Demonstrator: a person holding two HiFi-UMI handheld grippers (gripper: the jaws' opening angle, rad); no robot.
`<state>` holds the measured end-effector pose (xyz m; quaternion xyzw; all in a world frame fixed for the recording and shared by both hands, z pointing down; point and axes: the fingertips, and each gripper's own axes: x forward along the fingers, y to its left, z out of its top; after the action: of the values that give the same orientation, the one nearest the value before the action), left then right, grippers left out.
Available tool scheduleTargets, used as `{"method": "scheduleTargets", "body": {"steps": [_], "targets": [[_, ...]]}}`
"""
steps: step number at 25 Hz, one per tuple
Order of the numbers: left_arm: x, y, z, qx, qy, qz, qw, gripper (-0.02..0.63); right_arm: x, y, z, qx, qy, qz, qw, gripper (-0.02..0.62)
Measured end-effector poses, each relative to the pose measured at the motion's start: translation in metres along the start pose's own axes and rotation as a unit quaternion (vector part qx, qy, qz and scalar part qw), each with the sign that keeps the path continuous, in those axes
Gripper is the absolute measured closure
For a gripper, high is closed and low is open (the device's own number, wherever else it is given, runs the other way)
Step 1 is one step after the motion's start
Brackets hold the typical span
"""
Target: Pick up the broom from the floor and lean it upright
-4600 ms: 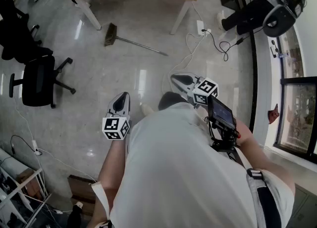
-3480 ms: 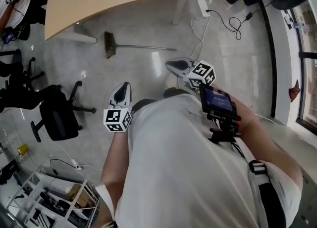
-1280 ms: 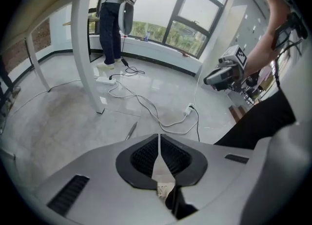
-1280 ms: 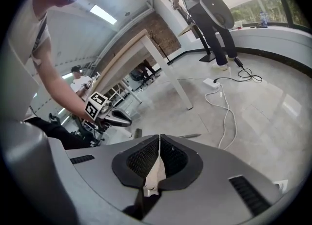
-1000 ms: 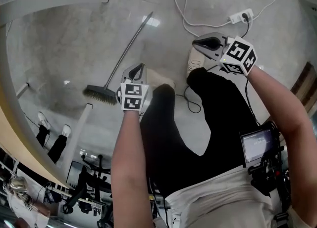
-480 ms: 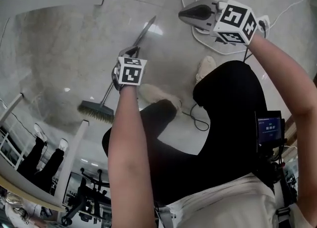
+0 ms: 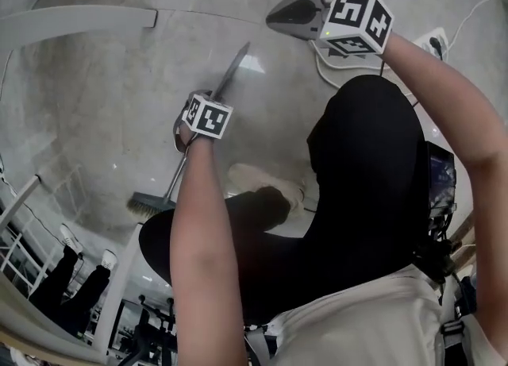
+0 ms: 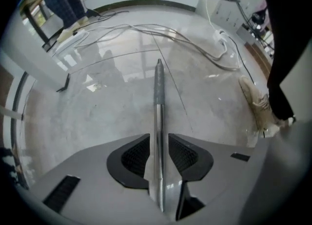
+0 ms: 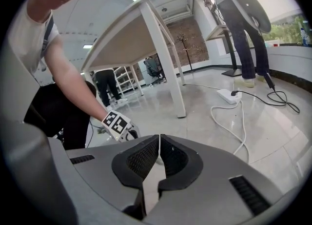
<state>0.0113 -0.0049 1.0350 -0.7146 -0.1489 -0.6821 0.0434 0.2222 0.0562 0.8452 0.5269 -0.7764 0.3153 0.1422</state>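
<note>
Plainly the risk sits with the left gripper [image 8: 158,140]. It points straight down at the floor [image 8: 87,121] with the metal shaft of the broom [image 8: 158,97] running between its jaws. Those jaws are opening, and the pads stand just off the shaft on either side rather than pressing it. The broom lies flat. In the head view its bristle head [image 7: 147,204] is near the person's bent leg, and its far tip points toward the white cables [image 8: 195,43].

The shaft is round and polished, so a closure that comes slightly off-centre could roll it out sideways instead of trapping it. The fingertips are low to the hard floor and could also jam against it before the pads seat.

The hold looks to be around mid-shaft, so I judge the heavier brush end would sag on lifting and twist the shaft in the pads. As the broom swings upright, its far tip could catch the cables beyond it.

The right gripper [image 7: 274,17] hangs well apart and higher, its jaws pressed together on nothing. It offers no second hold if the shaft slips
</note>
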Motion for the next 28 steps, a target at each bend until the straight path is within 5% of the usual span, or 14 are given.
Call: {"method": "scheduleTargets", "body": {"steps": [7,17,23,28], "targets": [[0.024,-0.002,0.002,0.04,0.028,-0.016,0.9987,0.485,0.003,-0.022,-0.007,0.007,-0.009,-0.015,1.0,0.577],[-0.002,-0.002,0.003,0.002,0.007,-0.028,0.9996,0.533,-0.004,-0.023,0.006,0.018,-0.011,-0.022,1.0,0.577],[-0.042,0.017,0.014,-0.022,-0.038,-0.015,0.9989,0.534,-0.018,-0.02,0.019,0.026,-0.013,-0.031,0.999,0.577],[-0.139,0.032,0.034,-0.033,-0.142,0.009,0.9893,0.534,-0.062,0.001,0.063,0.048,0.0,-0.042,0.998,0.577]]}}
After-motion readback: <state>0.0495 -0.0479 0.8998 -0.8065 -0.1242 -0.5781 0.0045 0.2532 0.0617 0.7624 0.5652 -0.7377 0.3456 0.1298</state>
